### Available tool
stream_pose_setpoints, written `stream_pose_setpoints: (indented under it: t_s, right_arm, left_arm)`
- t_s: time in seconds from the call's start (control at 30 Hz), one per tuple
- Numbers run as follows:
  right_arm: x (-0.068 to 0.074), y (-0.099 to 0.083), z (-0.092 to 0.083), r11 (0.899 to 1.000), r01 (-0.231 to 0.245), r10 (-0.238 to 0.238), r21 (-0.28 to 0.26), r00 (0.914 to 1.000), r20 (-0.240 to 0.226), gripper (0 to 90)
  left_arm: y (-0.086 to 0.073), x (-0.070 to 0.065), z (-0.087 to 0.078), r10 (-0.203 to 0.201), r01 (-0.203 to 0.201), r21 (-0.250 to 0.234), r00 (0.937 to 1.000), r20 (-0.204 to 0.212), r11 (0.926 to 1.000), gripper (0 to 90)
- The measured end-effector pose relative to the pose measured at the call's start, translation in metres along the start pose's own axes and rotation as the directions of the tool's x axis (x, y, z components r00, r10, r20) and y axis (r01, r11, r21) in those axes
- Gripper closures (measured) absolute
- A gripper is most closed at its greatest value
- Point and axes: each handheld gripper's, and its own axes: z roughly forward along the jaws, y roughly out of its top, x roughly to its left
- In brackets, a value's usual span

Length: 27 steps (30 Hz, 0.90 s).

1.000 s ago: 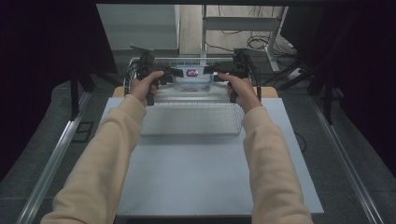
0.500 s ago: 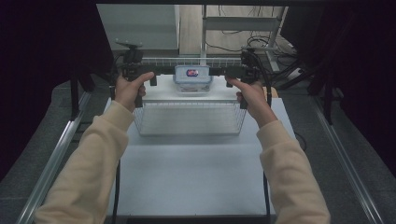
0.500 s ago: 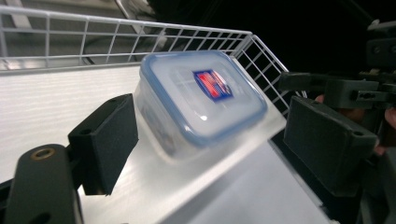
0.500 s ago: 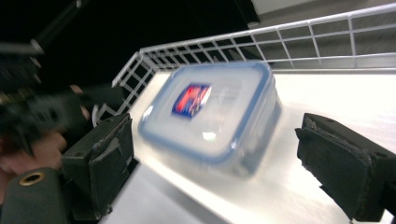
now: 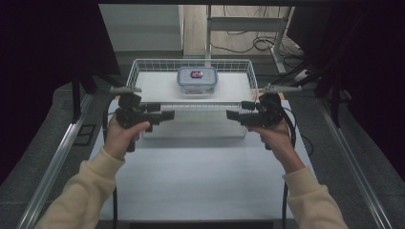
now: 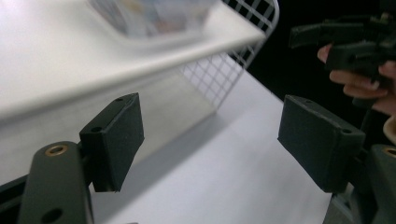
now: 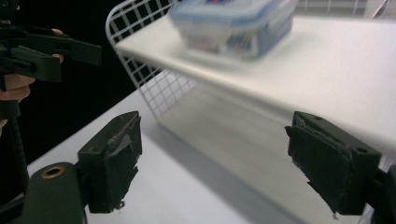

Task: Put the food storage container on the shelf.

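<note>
A white wire basket stands at the back middle of the white table, with a white shelf board inside it. A clear lidded container with a blue rim rests on that board. My left gripper hovers at the basket's front left corner and points right. My right gripper hovers at the front right corner and points left. Both are open with nothing between the jaws. The left gripper view has my left gripper facing the mesh wall. My right gripper faces the board and the container.
Metal rails run along both sides of the table. Cables lie on the floor behind the basket beside a grey frame leg. Dark panels close in on the left and right.
Both hands have drawn back from the basket's far sides toward the person. They now hover at its front corners. The basket and container have stayed in place.
</note>
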Motion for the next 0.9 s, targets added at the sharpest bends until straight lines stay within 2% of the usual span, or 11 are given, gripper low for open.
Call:
stream_pose_setpoints:
  t_s: [0.03, 0.1, 0.13, 0.23, 0.27, 0.37, 0.43, 0.5, 0.67, 0.73, 0.9]
  right_arm:
    - [0.005, -0.017, -0.005, 1.000, 0.018, -0.018, -0.002, 0.9998, 0.001, 18.5]
    - [0.008, -0.035, -0.009, 1.000, 0.018, -0.018, -0.001, 0.9998, 0.000, 19.2]
    - [0.008, -0.035, -0.009, 1.000, 0.018, -0.018, -0.001, 0.9998, 0.000, 19.2]
    - [0.012, -0.068, -0.015, 1.000, 0.012, -0.012, 0.011, 0.9999, -0.002, 20.7]
    - [0.012, -0.068, -0.015, 1.000, 0.012, -0.012, 0.011, 0.9999, -0.002, 20.7]
    - [0.017, -0.103, -0.018, 0.999, 0.018, -0.019, 0.036, 0.9995, 0.025, 21.5]
    - [0.018, -0.110, -0.018, 0.999, 0.019, -0.021, 0.046, 0.9994, 0.029, 21.5]
    - [0.020, -0.137, -0.017, 0.996, 0.039, -0.044, 0.081, 0.9977, 0.051, 21.6]
    - [0.020, -0.170, -0.013, 0.990, 0.034, -0.045, 0.138, 0.9963, 0.074, 22.6]
    - [0.019, -0.178, -0.011, 0.986, 0.035, -0.047, 0.160, 0.9958, 0.078, 22.6]
    - [0.018, -0.180, -0.007, 0.986, 0.045, -0.061, 0.161, 0.9935, 0.096, 22.6]
  left_arm:
    - [-0.020, -0.007, 0.001, 0.030, -0.030, 0.001, 0.9995, -0.009, 0.9995, 22.4]
    - [-0.039, -0.011, 0.004, 0.056, -0.056, 0.016, 0.9983, -0.011, 0.9983, 22.5]
    - [-0.039, -0.011, 0.004, 0.056, -0.056, 0.016, 0.9983, -0.011, 0.9983, 22.5]
    - [-0.075, -0.016, 0.010, 0.089, -0.087, 0.040, 0.9955, -0.032, 0.9954, 22.5]
    - [-0.075, -0.016, 0.010, 0.089, -0.087, 0.040, 0.9955, -0.032, 0.9954, 22.5]
    - [-0.102, -0.017, 0.015, 0.085, -0.082, 0.062, 0.9954, -0.045, 0.9947, 22.6]
    - [-0.117, -0.017, 0.017, 0.085, -0.080, 0.079, 0.9949, -0.055, 0.9937, 22.6]
    - [-0.135, -0.015, 0.020, 0.084, -0.073, 0.142, 0.9938, -0.073, 0.9872, 22.8]
    - [-0.160, -0.006, 0.018, 0.072, -0.046, 0.174, 0.9868, -0.145, 0.9837, 23.4]
    - [-0.165, -0.003, 0.018, 0.053, -0.028, 0.180, 0.9890, -0.138, 0.9832, 23.3]
    - [-0.167, -0.001, 0.020, 0.065, -0.037, 0.180, 0.9863, -0.151, 0.9830, 23.4]
